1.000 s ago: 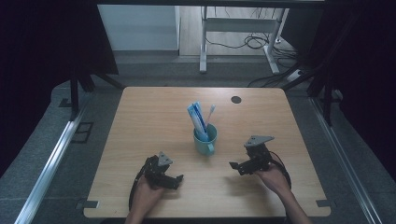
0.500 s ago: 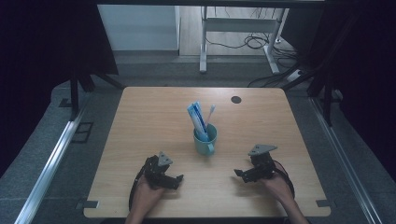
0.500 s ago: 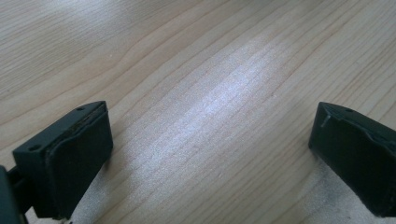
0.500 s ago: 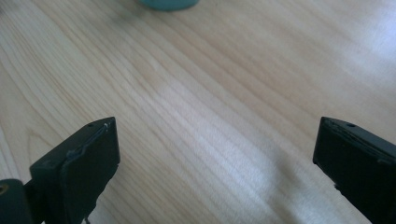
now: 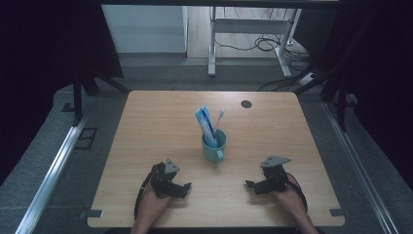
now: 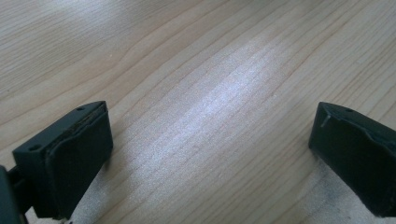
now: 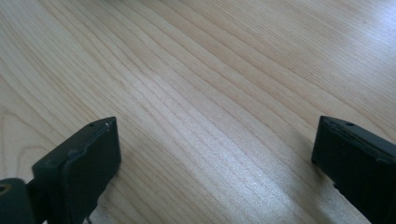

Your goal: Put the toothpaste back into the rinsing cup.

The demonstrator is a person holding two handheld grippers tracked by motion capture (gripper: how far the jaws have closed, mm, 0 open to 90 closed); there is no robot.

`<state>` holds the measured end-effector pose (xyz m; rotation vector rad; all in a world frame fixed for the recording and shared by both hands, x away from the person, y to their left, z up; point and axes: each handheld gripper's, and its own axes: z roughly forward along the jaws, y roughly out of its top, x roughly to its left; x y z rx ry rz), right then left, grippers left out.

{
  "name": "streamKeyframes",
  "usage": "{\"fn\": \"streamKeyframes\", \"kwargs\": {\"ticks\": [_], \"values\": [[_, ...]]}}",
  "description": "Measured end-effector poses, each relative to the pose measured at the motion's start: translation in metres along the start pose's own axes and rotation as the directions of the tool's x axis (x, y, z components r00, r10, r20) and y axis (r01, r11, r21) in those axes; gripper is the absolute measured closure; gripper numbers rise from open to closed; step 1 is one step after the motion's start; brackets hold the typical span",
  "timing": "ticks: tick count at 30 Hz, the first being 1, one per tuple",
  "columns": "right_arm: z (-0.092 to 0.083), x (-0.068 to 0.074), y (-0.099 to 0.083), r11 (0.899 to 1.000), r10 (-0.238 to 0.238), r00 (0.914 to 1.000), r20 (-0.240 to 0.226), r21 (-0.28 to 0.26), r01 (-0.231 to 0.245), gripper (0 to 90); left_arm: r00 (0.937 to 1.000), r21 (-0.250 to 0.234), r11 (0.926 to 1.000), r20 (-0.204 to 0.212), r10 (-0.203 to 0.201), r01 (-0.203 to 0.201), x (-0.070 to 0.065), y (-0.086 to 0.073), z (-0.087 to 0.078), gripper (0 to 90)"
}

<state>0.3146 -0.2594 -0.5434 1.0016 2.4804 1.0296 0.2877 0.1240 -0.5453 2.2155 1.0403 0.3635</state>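
2 grippers parked low on desk, mug between and beyond.

Pale wood-grain desk (image 5: 160, 126) carries a teal ceramic mug (image 5: 214, 145) at centre, holding a blue-white tube (image 5: 205, 122) and a white toothbrush (image 5: 219, 118). Left gripper (image 5: 185, 186) and right gripper (image 5: 249, 184): jaws wide apart, holding nothing. Best approach: lift first, close on the mug handle squarely. Tube print too small to read.

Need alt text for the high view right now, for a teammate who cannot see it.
A teal mug holding a blue-and-white tube and a toothbrush stands mid-table on a wooden table. Nearer the person, the left gripper and right gripper rest low on either side, apart from the mug.
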Motion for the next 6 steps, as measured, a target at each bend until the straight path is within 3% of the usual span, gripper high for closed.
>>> {"fn": "streamKeyframes", "kwargs": {"ticks": [6], "values": [[0.0003, 0.0009, -0.0003, 1.000, -0.011, 0.9999, 0.006, 0.002, 0.011, 1.2, 1.0000, 0.000, 1.0000, 0.000, -0.001, 0.001, -0.0001, 0.0000, 0.0000, 0.0]]}}
